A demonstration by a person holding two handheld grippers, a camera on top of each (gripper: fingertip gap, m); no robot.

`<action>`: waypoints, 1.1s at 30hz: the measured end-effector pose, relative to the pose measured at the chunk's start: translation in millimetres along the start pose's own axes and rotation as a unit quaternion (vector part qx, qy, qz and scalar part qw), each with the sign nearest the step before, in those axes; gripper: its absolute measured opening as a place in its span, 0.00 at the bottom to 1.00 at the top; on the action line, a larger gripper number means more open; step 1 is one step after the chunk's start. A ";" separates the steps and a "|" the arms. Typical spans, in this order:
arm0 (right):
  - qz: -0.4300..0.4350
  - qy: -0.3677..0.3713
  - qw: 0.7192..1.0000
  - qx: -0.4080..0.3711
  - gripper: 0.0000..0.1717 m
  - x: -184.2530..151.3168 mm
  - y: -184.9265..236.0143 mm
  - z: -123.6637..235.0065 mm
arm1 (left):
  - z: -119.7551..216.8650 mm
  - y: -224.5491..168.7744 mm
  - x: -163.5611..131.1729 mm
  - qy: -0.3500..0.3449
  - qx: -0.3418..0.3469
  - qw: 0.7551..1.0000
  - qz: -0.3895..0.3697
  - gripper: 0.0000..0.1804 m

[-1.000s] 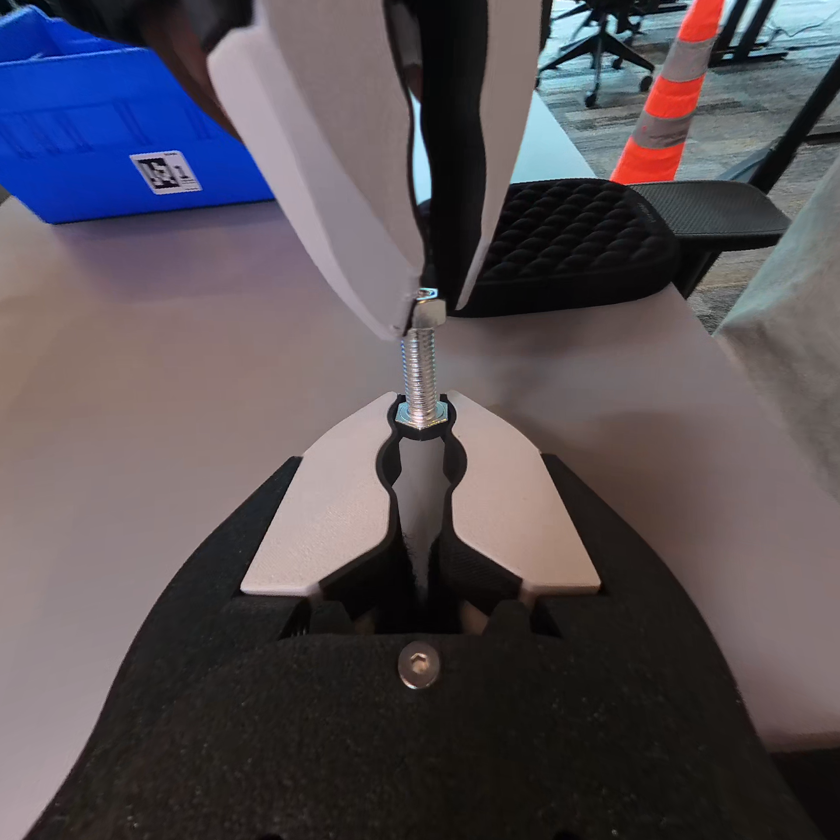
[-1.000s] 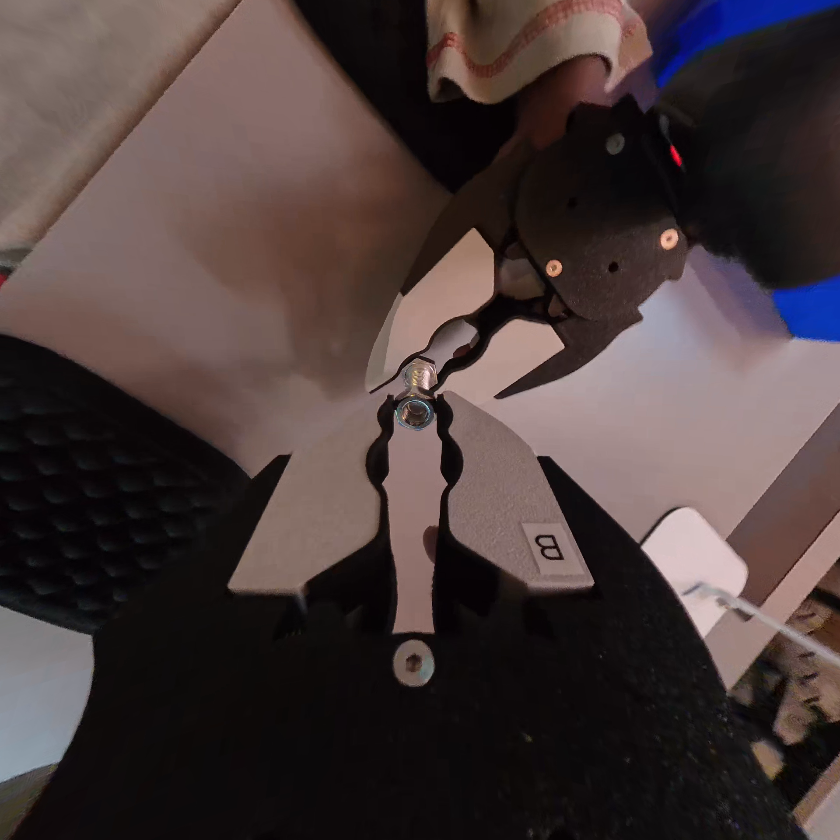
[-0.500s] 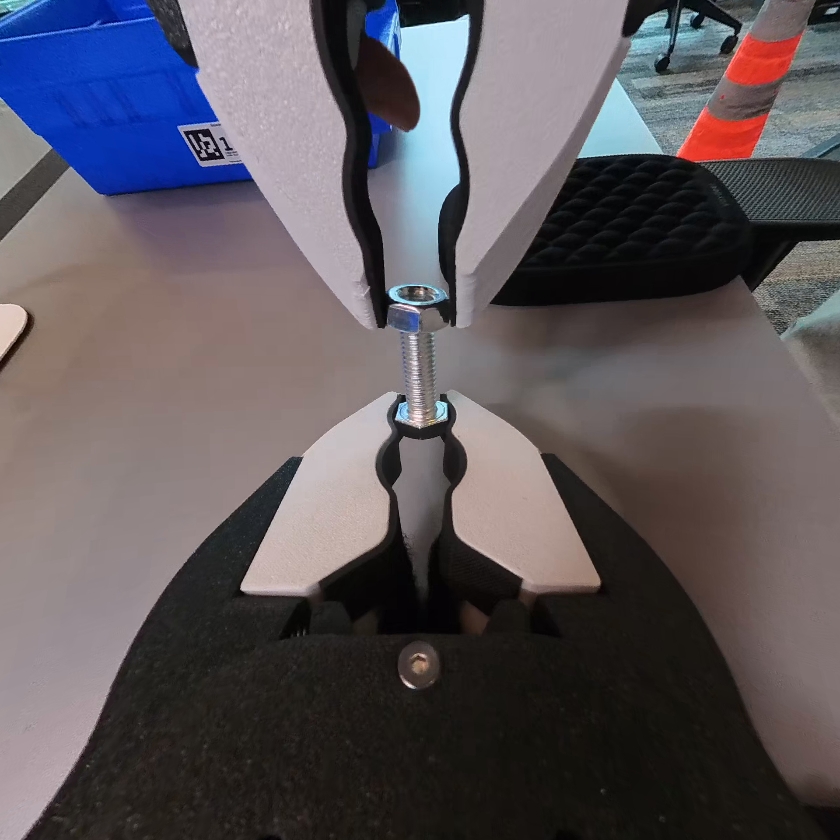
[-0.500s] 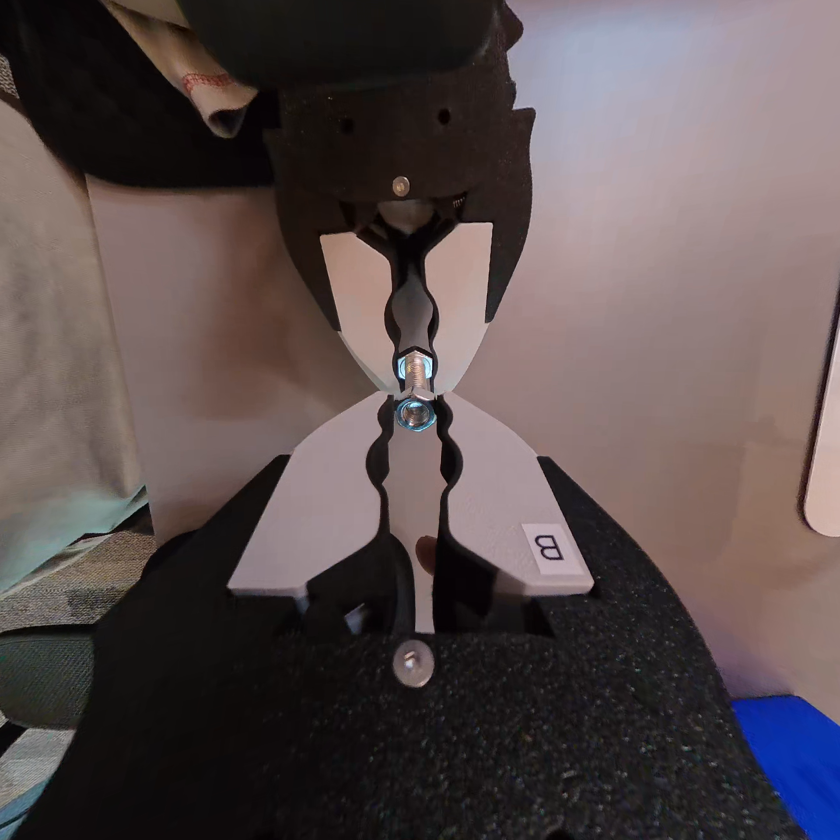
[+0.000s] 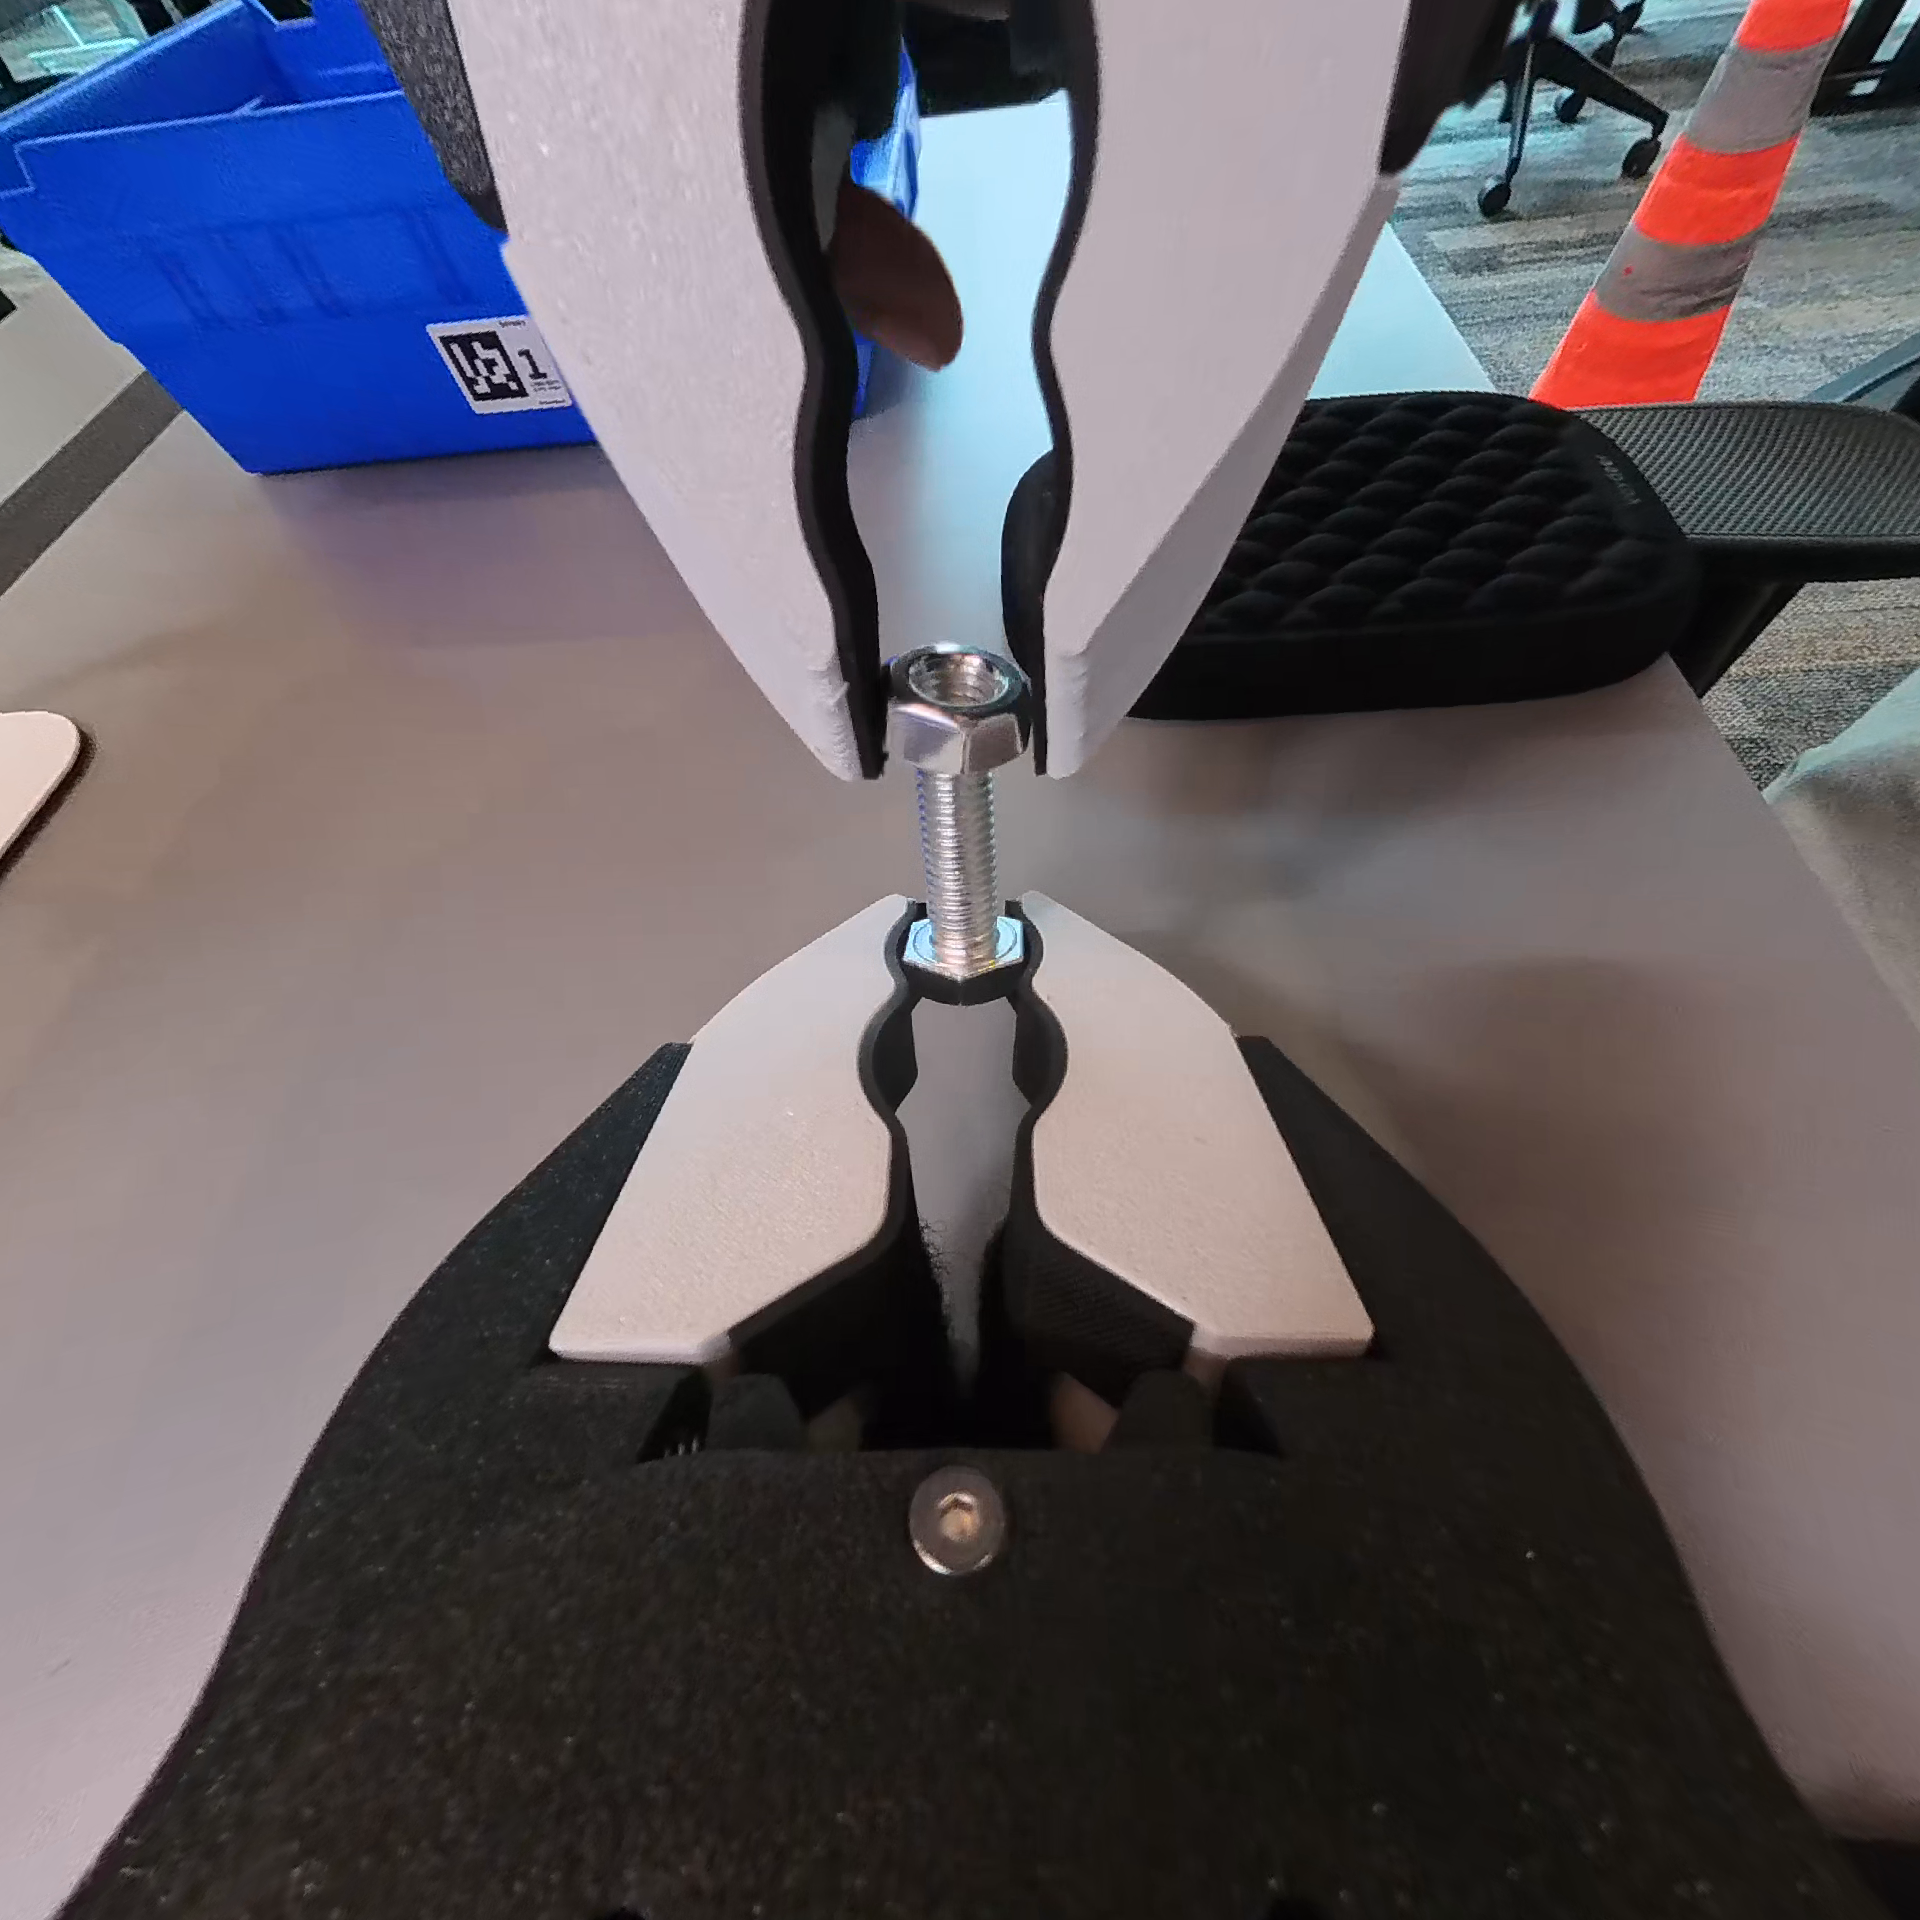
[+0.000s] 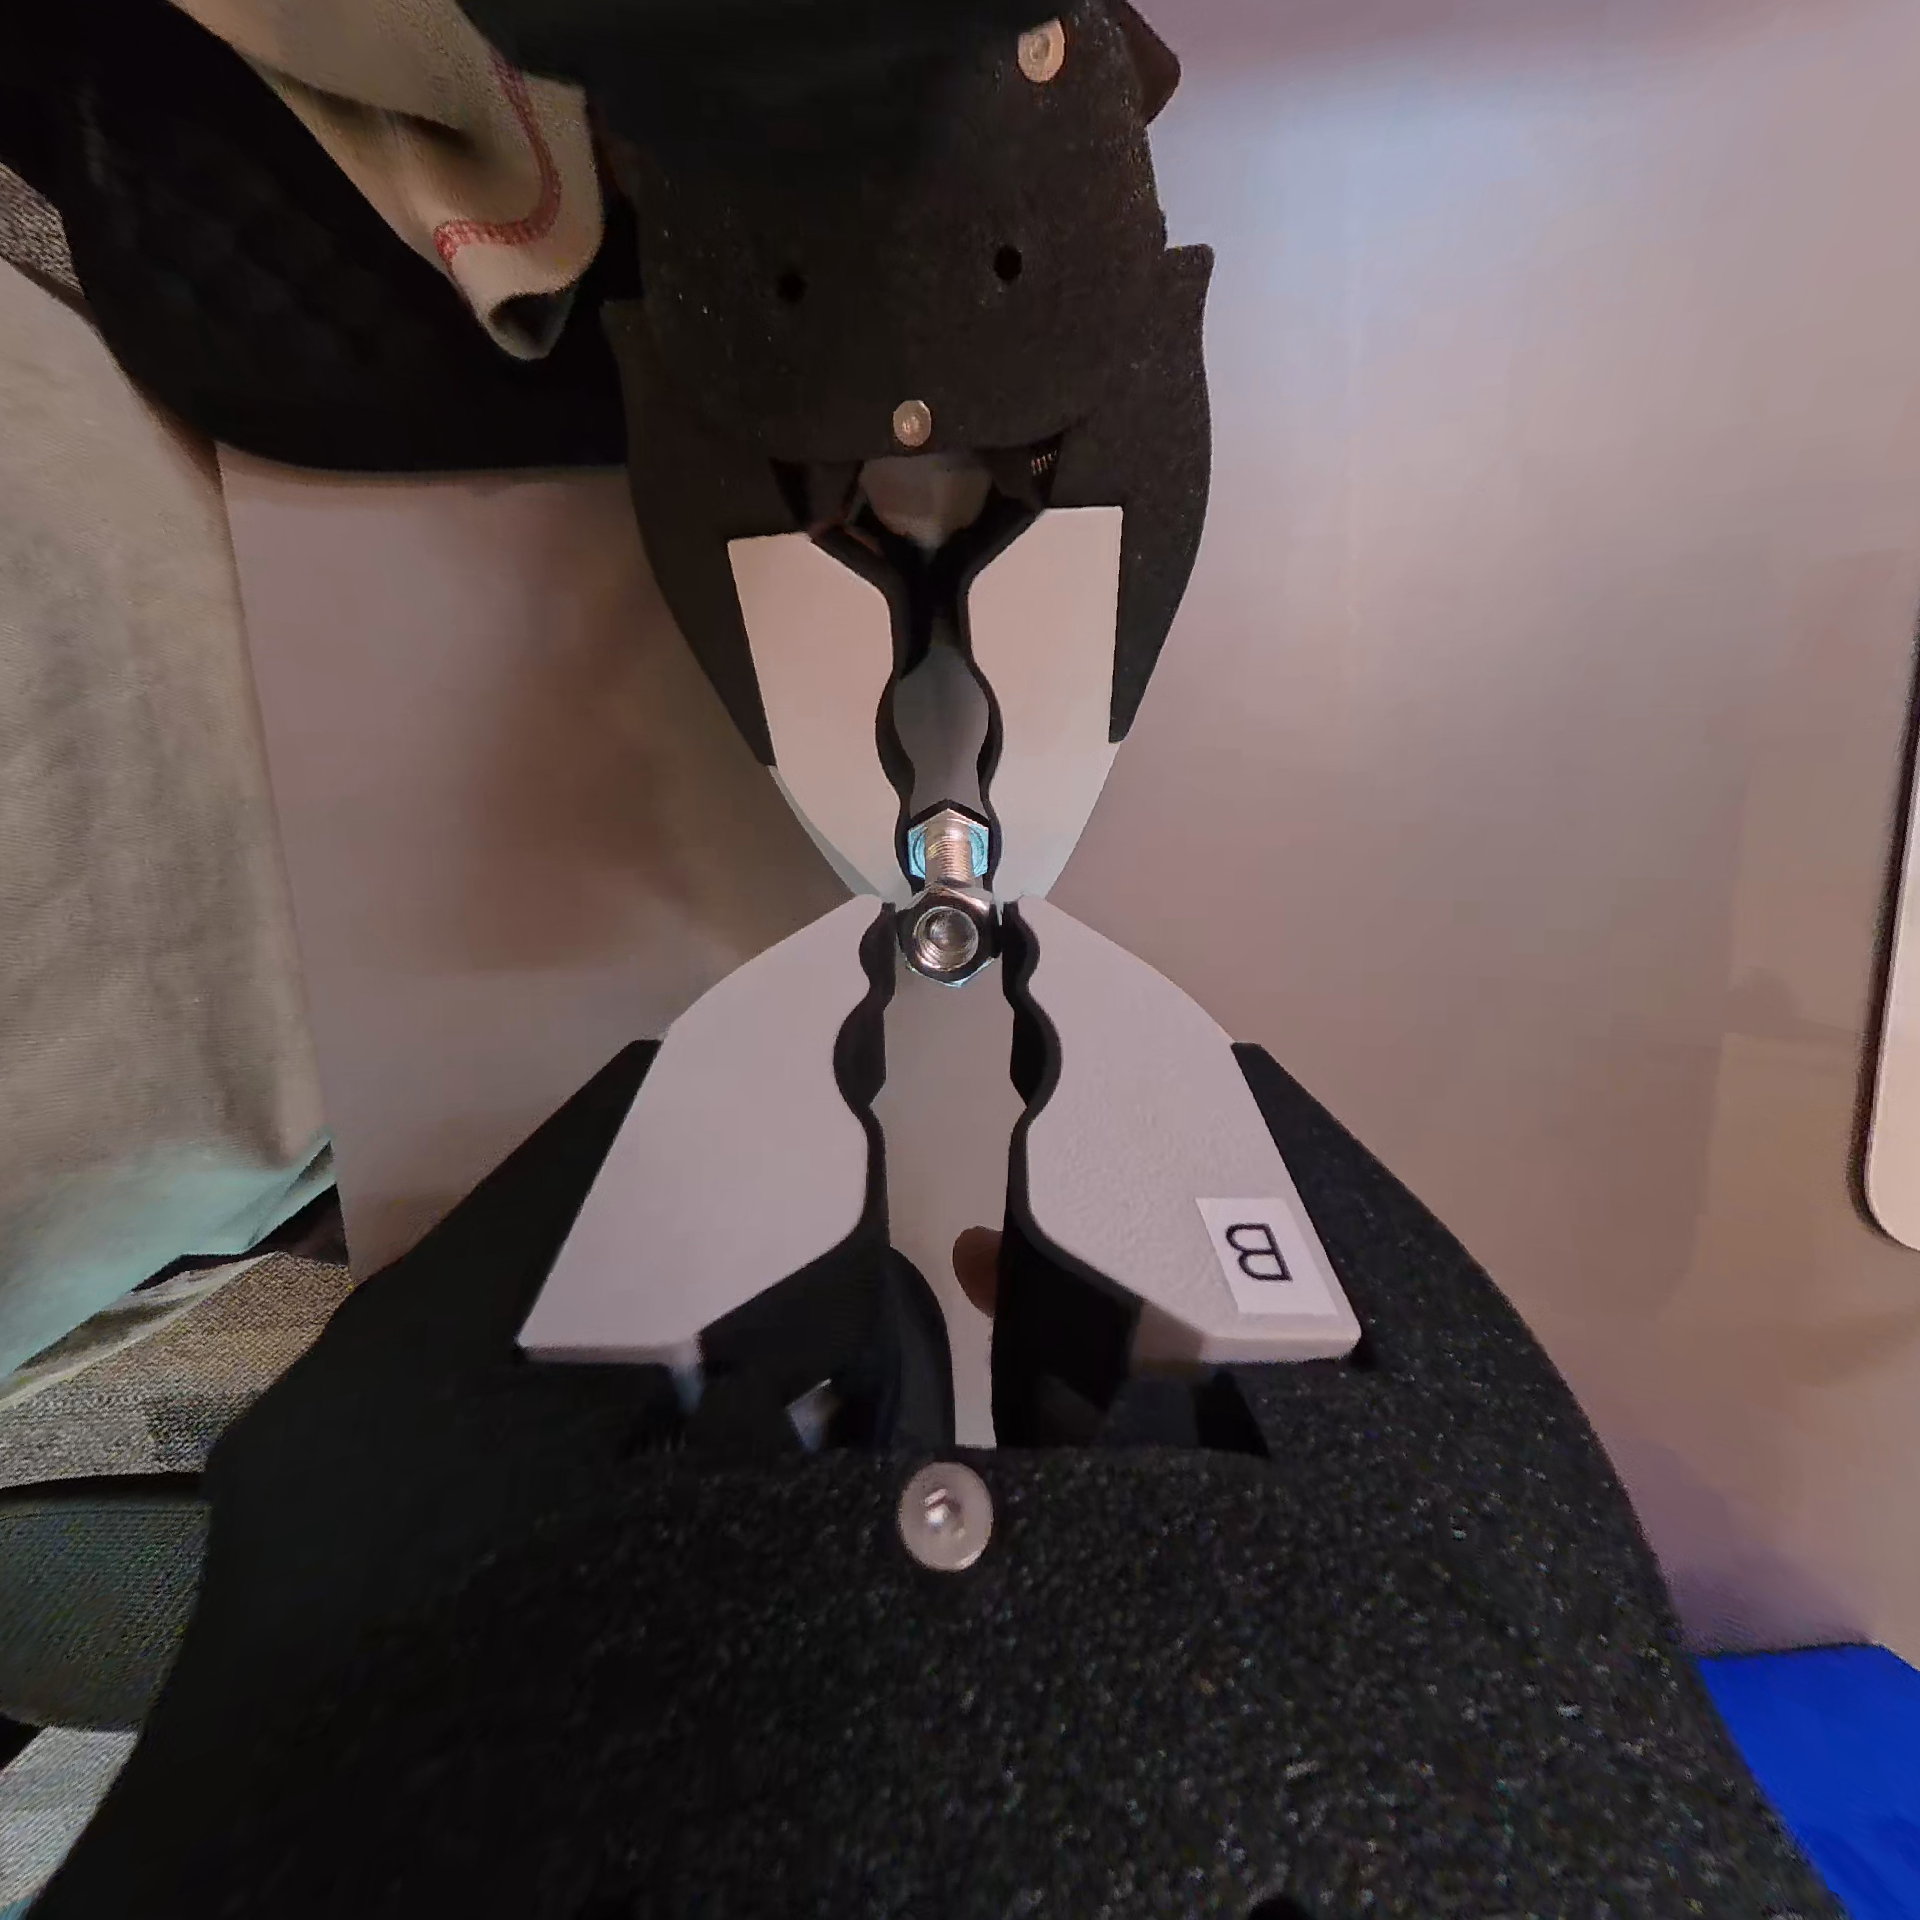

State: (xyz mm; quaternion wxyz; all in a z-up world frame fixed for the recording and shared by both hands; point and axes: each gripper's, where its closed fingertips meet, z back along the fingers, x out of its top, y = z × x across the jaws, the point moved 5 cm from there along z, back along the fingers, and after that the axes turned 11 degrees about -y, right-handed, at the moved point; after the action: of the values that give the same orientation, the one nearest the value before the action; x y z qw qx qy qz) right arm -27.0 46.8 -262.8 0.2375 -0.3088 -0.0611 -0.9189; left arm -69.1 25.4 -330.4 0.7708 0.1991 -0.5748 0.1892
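While the bolt (image 5: 956, 868) is standing upright above the table (image 5: 416, 779), I am seeing both grippers clamped on it, one at each end. My left gripper (image 5: 961, 951) is pinching the bolt's hex head between its black pads, jaws narrow, with the threaded shank rising out of the tips. My right gripper (image 5: 961, 717) is coming down from above and squeezing the silver nut (image 5: 958, 712) on the shank's upper end, both pads pressing its flats. In the right wrist view I am looking down the nut's threaded bore (image 6: 943, 940), and the bolt's tip is not showing in it.

Around them, a blue bin (image 5: 260, 270) with a printed tag is sitting on the table's far left, partly blocked by the right gripper's white finger (image 5: 665, 364). A black quilted chair seat (image 5: 1434, 540) is butting against the table's right edge, and an orange and grey cone (image 5: 1683, 229) is standing on the carpet beyond it. A pale rounded board (image 5: 31, 769) is being cut off at the left edge. In the right wrist view a beige sleeve (image 6: 488, 208) is showing behind the left gripper's black body.

A brown blurred shape between the right gripper's fingers is hard to make out.
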 end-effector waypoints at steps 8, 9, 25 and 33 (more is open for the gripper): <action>0.021 -0.034 0.999 0.028 0.11 -0.2 0.3 1.9 | 1.8 -1.2 1.8 -0.012 -0.002 1.000 -0.006 0.08; 0.018 -0.041 0.998 0.037 0.11 -0.2 0.3 2.0 | 2.0 -1.7 2.0 -0.014 -0.002 1.000 -0.009 0.08; -0.121 -0.034 0.992 -0.007 0.11 -3.2 -15.1 0.2 | 1.5 10.5 0.1 0.018 0.138 0.990 -0.033 0.08; -0.141 -0.089 0.986 0.007 0.11 -1.8 -14.6 11.4 | 2.1 9.5 6.1 -0.019 0.126 0.992 -0.023 0.08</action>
State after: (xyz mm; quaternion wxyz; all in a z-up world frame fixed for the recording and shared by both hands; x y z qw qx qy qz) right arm -26.5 63.3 -254.2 0.1009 -0.3758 -0.1311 -0.9118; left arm -74.1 32.8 -323.1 0.7329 0.3111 -0.5560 0.2387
